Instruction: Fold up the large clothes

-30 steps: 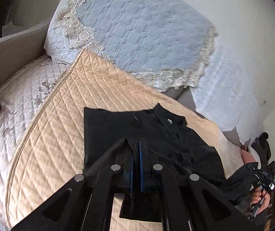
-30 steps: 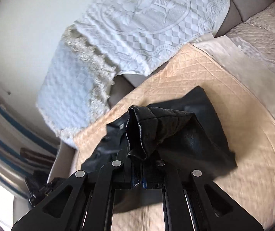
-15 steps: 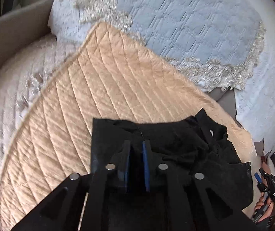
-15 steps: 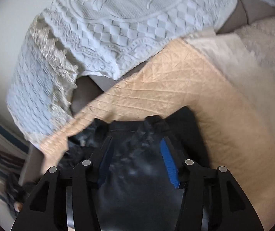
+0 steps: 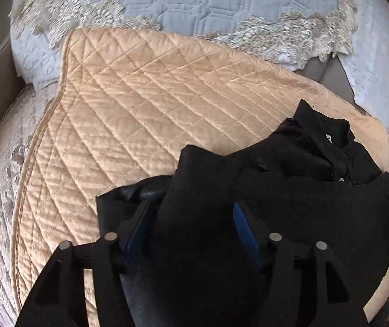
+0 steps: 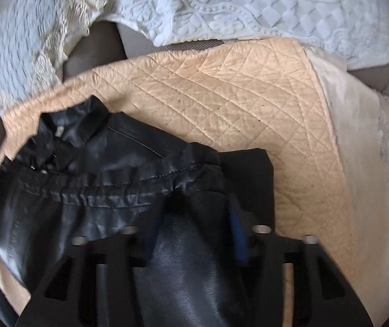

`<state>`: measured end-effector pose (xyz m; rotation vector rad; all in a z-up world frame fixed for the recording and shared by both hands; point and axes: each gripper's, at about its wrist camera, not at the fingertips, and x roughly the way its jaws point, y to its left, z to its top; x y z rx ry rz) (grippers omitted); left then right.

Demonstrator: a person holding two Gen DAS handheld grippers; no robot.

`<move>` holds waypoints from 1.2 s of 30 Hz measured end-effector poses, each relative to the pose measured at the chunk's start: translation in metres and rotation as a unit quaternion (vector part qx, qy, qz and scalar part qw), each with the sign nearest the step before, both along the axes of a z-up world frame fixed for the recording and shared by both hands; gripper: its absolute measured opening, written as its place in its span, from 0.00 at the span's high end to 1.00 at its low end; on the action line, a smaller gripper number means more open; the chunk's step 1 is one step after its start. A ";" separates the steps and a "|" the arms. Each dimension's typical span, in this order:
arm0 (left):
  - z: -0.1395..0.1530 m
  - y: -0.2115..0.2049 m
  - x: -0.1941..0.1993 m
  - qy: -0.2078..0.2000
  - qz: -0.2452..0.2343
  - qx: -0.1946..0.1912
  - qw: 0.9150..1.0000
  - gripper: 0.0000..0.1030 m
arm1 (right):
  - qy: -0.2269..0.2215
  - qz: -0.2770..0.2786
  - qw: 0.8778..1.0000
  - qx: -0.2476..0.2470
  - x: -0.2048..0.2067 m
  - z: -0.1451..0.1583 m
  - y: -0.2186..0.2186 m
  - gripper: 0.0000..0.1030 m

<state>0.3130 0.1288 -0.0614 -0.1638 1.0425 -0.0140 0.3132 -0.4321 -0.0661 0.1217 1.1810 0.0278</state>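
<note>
The black leather jacket [image 6: 90,179] lies on the peach quilted mat [image 5: 145,103], with its collar [image 5: 328,136] at the far end and its gathered hem [image 6: 107,190] doubled up over the body. At least one fold therefore looks made, though the bundle is still lumpy, with a matte black lining panel [image 5: 289,218] spread on top; squaring the edges and a further fold probably remain. The left gripper [image 5: 191,229] sits low over the lining with its blue-padded fingers [image 5: 242,226] spread apart, cloth lying between them unpinched. The right gripper [image 6: 191,218] is likewise spread wide over the shiny leather, clamping nothing. The mat covers a sofa seat, with a grey-blue quilted, lace-edged throw [image 5: 194,2] and a white embossed throw [image 6: 249,8] draped over the backrest behind.
</note>
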 end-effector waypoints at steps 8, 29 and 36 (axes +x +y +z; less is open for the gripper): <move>0.063 -0.020 -0.043 -0.115 -0.009 0.034 0.993 0.95 | -0.124 -0.020 0.991 0.041 -0.040 0.058 -0.010 0.94; -0.021 -0.024 0.061 -0.085 0.070 0.114 0.987 0.93 | -0.065 -0.097 0.993 -0.013 0.059 -0.047 -0.033 0.77; 0.000 -0.012 0.052 -0.086 0.080 0.092 0.989 0.86 | -0.098 -0.100 0.990 -0.009 0.036 0.004 -0.038 0.67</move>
